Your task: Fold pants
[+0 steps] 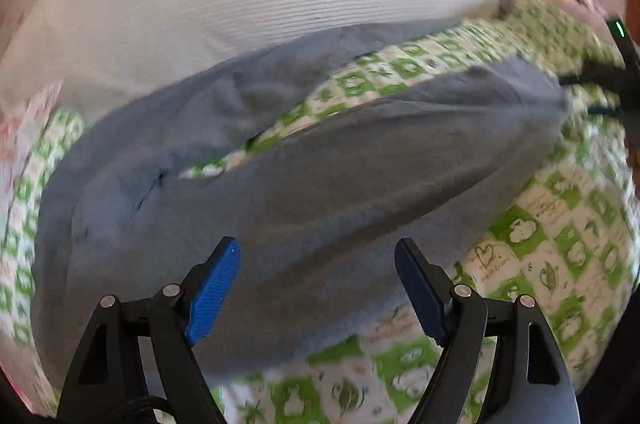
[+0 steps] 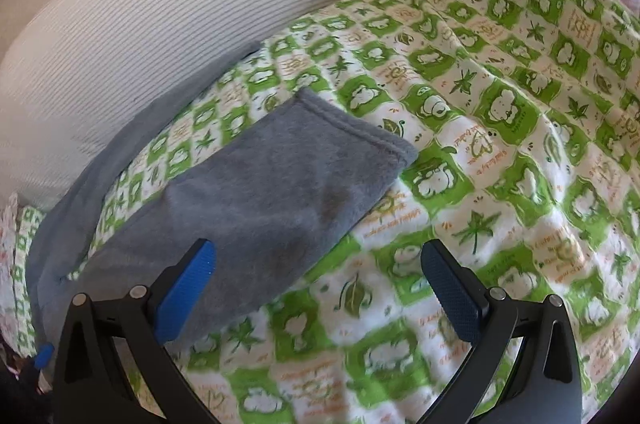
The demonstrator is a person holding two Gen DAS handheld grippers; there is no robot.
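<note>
I see the grey fleece pants (image 1: pixel 304 176) spread with 2 legs apart on the green-and-white patterned blanket (image 2: pixel 500 152), my left gripper (image 1: pixel 318 288) and right gripper (image 2: pixel 318 288) both wide, gripping nothing.

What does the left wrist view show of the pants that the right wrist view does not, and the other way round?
Only the left wrist view shows the crotch, where the two legs join, and the right gripper near the far cuff. Only the right wrist view shows the near leg's hemmed cuff sharply, plus a wide stretch of bare blanket. Both share the grey pants on the green-patterned blanket, the white ribbed cushion behind, and open, empty jaws.
</note>
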